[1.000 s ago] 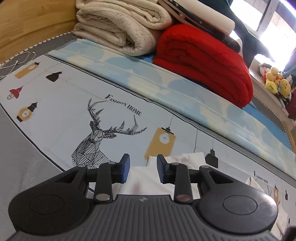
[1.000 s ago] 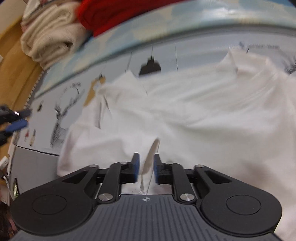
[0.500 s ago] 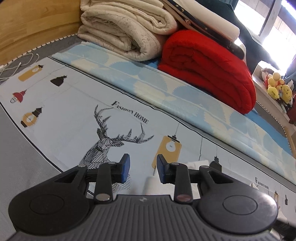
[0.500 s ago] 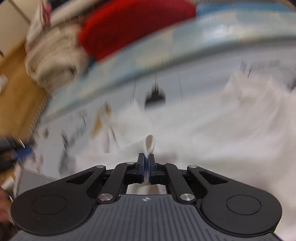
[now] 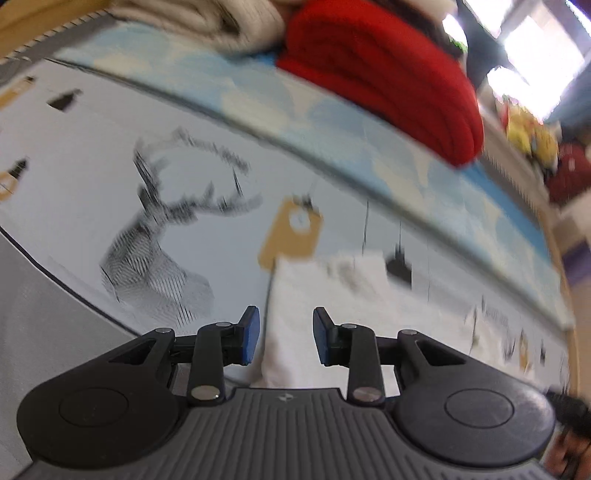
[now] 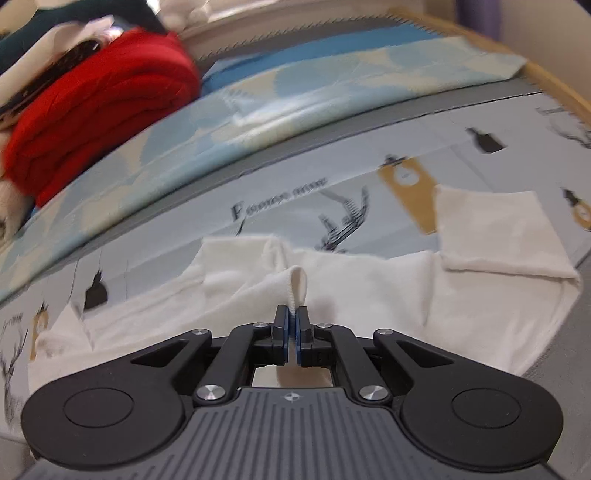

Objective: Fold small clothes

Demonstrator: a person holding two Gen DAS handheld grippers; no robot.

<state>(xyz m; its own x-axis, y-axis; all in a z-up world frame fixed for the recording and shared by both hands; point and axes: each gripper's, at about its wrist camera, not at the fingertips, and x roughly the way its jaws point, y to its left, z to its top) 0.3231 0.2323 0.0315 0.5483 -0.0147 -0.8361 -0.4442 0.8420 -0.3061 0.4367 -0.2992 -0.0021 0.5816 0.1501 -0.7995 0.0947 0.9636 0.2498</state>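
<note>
A small white garment [image 6: 369, 280] lies spread on the printed bed sheet [image 6: 369, 162], one sleeve [image 6: 491, 232] stretched to the right. My right gripper [image 6: 292, 325] is shut on a hemmed edge of the garment, and a fold of it [image 6: 298, 284] stands up between the pads. My left gripper [image 5: 285, 338] is open and empty, low over the white garment [image 5: 332, 295], whose left edge runs between its fingers. The left wrist view is blurred.
A folded red blanket [image 5: 380, 74] and a cream blanket [image 5: 207, 18] are stacked at the back of the bed; the red blanket [image 6: 92, 103] also shows in the right wrist view. A pale blue patterned cloth [image 6: 295, 96] lies along the back. Yellow soft toys [image 5: 532, 133] sit at the far right.
My right gripper closed on the garment's edge and swung right with it. My left gripper stayed open and shifted right and lower over the garment.
</note>
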